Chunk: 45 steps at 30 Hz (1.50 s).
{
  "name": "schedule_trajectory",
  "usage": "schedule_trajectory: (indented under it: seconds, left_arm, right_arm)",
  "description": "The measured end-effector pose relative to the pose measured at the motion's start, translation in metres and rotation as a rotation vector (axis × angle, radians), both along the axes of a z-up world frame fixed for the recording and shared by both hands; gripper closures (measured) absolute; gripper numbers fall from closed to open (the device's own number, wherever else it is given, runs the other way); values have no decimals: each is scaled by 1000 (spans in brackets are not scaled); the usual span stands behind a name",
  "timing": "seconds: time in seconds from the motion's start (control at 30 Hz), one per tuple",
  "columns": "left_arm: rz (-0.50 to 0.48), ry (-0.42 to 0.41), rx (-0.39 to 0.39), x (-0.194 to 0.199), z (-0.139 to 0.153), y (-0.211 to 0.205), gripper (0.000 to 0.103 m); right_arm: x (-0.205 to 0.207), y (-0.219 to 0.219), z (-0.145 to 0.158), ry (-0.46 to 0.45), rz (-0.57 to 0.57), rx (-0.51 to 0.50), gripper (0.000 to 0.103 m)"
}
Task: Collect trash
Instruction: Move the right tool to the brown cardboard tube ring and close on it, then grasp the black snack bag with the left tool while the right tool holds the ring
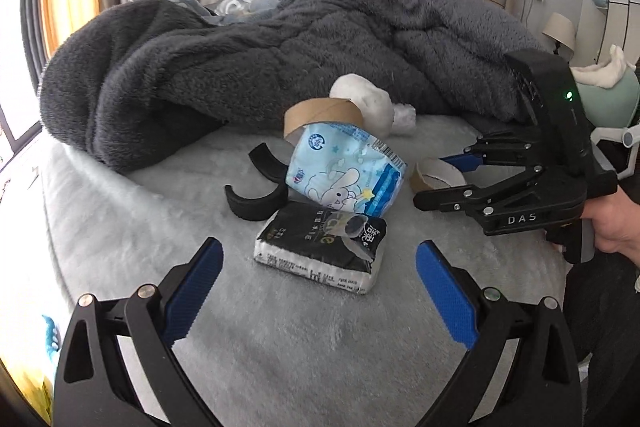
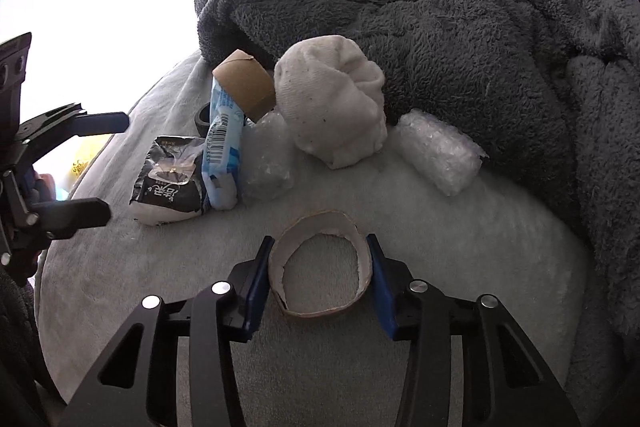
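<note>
R gripper (image 2: 320, 281) pads pinch flat tape ring (image 2: 318, 267) at both sides to lift it off bed (image 2: 440, 267); L gripper (image 1: 318, 293) wide open, empty, lined up over black pack (image 1: 324, 247).

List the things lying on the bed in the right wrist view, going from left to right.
Black pack → blue pack → white sock ball → bubble wrap roll.
</note>
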<state>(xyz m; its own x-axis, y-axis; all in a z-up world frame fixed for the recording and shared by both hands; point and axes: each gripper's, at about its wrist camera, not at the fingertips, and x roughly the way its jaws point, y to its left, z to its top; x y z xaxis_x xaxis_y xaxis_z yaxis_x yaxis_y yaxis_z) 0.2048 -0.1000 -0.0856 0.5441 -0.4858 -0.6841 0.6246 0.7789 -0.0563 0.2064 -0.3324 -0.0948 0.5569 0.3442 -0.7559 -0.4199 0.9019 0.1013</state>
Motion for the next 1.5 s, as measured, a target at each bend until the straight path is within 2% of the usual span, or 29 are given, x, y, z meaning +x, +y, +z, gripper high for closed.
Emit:
schedule_trajectory:
  seconds: [0.2, 0.43, 0.5, 0.57, 0.7, 0.9, 1.2, 1.4, 1.5]
  left_arm:
    - [-29, 43, 17, 13, -13, -6, 4]
    - [-51, 85, 2, 21, -22, -13, 5]
    - [-52, 98, 0, 23, -23, -14, 8]
    - [-39, 99, -1, 23, -23, -13, 17]
    - [-40, 114, -25, 24, -23, -9, 26]
    - [-28, 106, -26, 18, -22, -3, 30]
    - [44, 78, -55, -8, -8, 25, 31]
    - [155, 43, -39, -25, 2, 55, 31]
    - [242, 40, -37, -28, 5, 77, 31]
  right_arm:
    - [6, -1, 11, -15, -26, 28, 58]
    - [7, 6, 40, -100, -37, 81, 58]
    - [8, 10, 44, -114, -38, 86, 58]
    - [10, 13, 45, -118, -36, 100, 58]
    - [9, 19, 49, -125, -23, 112, 58]
    - [4, 28, 69, -151, -18, 137, 58]
    - [-8, 60, 97, -181, 24, 144, 58]
    - [-11, 93, 105, -161, 71, 141, 58]
    - [-12, 116, 105, -143, 107, 138, 58]
